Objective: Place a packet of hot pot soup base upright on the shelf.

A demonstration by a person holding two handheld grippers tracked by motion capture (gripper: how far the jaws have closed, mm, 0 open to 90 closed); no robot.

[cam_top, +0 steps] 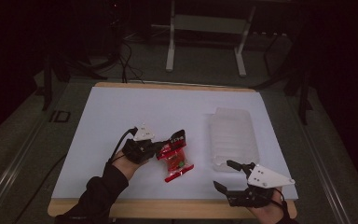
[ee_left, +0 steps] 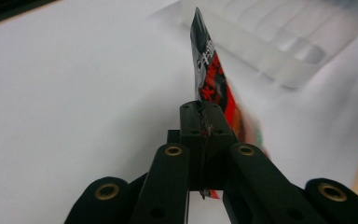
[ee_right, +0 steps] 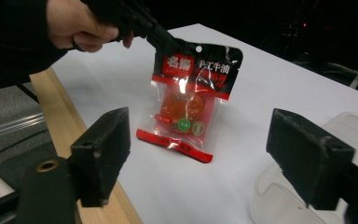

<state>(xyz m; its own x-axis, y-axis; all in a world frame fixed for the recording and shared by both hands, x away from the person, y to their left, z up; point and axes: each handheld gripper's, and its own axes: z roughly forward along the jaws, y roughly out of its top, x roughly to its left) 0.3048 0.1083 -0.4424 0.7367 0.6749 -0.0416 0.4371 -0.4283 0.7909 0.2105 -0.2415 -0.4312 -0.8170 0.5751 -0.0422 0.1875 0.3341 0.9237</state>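
A red and black snack packet (cam_top: 174, 157) with a clear window stands tilted on the white table top (cam_top: 144, 112), its lower edge resting on the surface. My left gripper (cam_top: 164, 145) is shut on the packet's upper left corner. In the left gripper view the jaws are pressed together on the packet (ee_left: 213, 79) edge. The right gripper view faces the packet (ee_right: 189, 100) head on, with the left gripper (ee_right: 168, 43) pinching its top. My right gripper (cam_top: 227, 175) hangs open near the table's front right, with nothing between its pads (ee_right: 103, 151).
A clear plastic tray (cam_top: 233, 137) lies upside down right of the packet, just beyond the right gripper. The table's wooden front edge (cam_top: 168, 208) runs close to both hands. A metal stand (cam_top: 205, 28) stands behind the table in the dark.
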